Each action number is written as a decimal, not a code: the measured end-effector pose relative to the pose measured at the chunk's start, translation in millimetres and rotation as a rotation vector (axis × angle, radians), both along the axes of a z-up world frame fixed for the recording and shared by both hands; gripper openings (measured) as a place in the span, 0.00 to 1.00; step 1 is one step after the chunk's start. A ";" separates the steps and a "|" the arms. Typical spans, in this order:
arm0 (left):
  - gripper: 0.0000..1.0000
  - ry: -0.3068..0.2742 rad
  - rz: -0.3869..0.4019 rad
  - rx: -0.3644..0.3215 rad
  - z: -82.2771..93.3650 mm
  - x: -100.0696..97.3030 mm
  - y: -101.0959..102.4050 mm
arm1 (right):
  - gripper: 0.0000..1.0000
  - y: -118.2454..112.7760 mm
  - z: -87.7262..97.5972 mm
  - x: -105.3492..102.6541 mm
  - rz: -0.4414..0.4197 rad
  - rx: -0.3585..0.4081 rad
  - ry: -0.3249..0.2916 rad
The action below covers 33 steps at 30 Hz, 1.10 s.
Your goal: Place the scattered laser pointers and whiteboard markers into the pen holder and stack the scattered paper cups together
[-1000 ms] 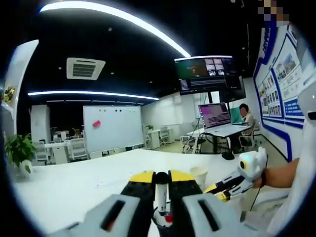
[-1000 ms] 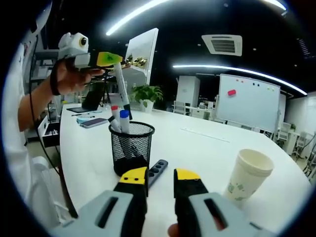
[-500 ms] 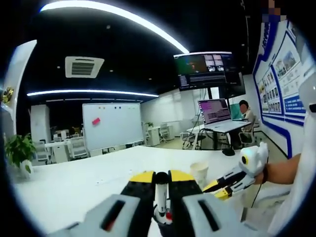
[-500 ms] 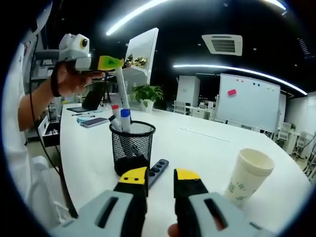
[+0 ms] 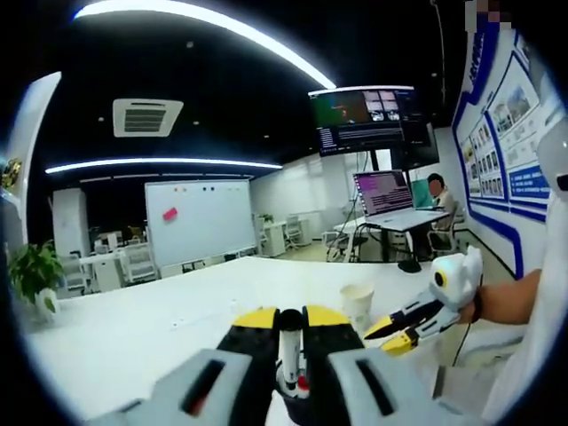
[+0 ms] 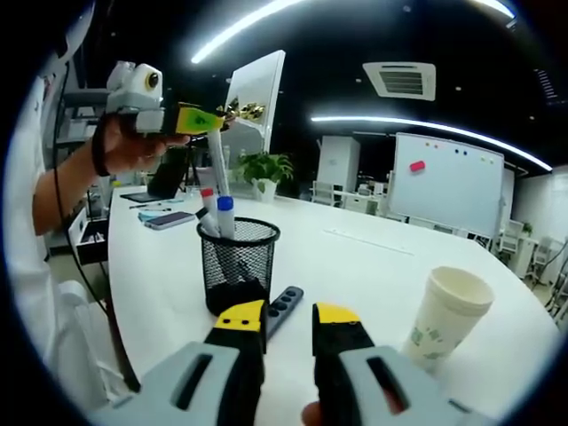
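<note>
Holder (image 6: 235, 264) already has a red and a blue marker; left gripper (image 6: 197, 120) pinches a third marker (image 6: 216, 160) upright over its mouth, not yet dropped. Remote-like pointer (image 6: 282, 306) lies on the table (image 6: 373, 266) touching the holder, one cup (image 6: 448, 315) stands apart. Right gripper (image 6: 288, 324) is slightly spread, empty.

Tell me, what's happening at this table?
A person is tidying it with two hand-held grippers. The left gripper holds a white marker upright over the mesh pen holder, which already has two markers. The right gripper hovers open, near a black remote-like pointer and a paper cup.
</note>
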<state>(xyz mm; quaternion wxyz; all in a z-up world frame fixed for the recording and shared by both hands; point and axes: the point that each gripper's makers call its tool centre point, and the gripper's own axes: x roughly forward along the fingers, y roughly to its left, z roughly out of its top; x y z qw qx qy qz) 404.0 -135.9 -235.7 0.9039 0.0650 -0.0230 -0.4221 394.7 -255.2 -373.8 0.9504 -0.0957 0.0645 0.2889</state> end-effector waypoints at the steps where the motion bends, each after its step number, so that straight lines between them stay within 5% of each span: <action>1: 0.11 -0.002 0.001 0.004 -0.3 0.0 0.2 | 0.20 -0.3 -0.2 0.2 0.000 0.000 0.001; 33: 0.11 0.044 0.019 0.027 -16.2 9.2 3.5 | 0.20 1.2 -2.1 2.1 0.006 -0.005 0.005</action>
